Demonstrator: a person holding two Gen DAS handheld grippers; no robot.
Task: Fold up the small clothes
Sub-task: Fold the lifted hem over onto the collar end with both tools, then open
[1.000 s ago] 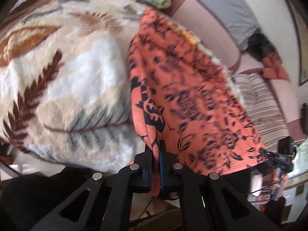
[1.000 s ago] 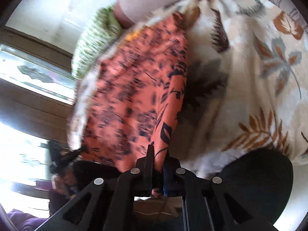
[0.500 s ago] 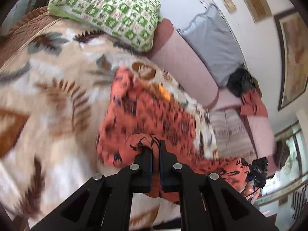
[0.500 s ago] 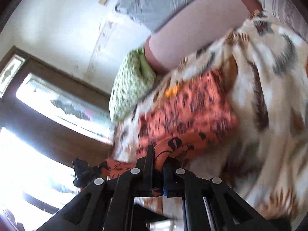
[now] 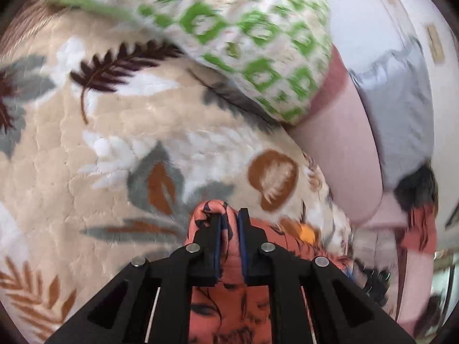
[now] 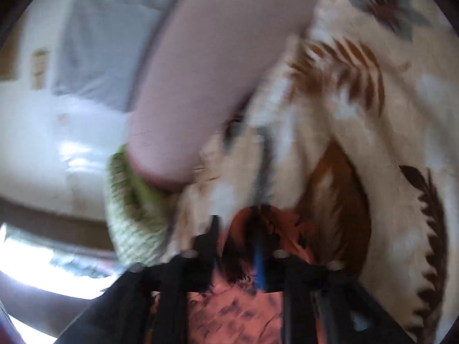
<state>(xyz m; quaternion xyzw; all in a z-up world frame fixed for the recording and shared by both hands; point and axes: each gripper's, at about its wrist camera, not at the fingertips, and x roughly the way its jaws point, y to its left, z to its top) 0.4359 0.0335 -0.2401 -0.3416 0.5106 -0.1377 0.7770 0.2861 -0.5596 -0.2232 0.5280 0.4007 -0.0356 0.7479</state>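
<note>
Orange cloth with a dark floral print [image 5: 229, 301] fills the bottom centre of the left wrist view, running up from under the black frame to a rolled fold that sits between the fingers of the left gripper [image 5: 229, 229]. The jaws of that gripper have just been opening a little; they stand only narrowly apart, and the fold lies in the slim gap between the blue-edged pads, though whether the pads press on it cannot be told. In the right wrist view, heavily blurred, the same orange cloth [image 6: 238, 309] lies at the bottom centre, and the right gripper [image 6: 236, 229] has just been opening as well: its fingers stand clearly apart, with a bunched edge of the cloth rising loosely in the space between them and no pad visibly pressing on it. Beneath and around the cloth spreads a plush cream blanket with brown and grey leaves [image 5: 120, 143], which covers most of the left and centre of the left view and the right half of the right view. A green-and-white checked pillow [image 5: 243, 37] lies across the top of the left view, touching a pink bolster [image 5: 341, 149] at the right. A pale grey cushion [image 5: 401, 109] leans at the far right. No writing or label can be read anywhere.
</note>
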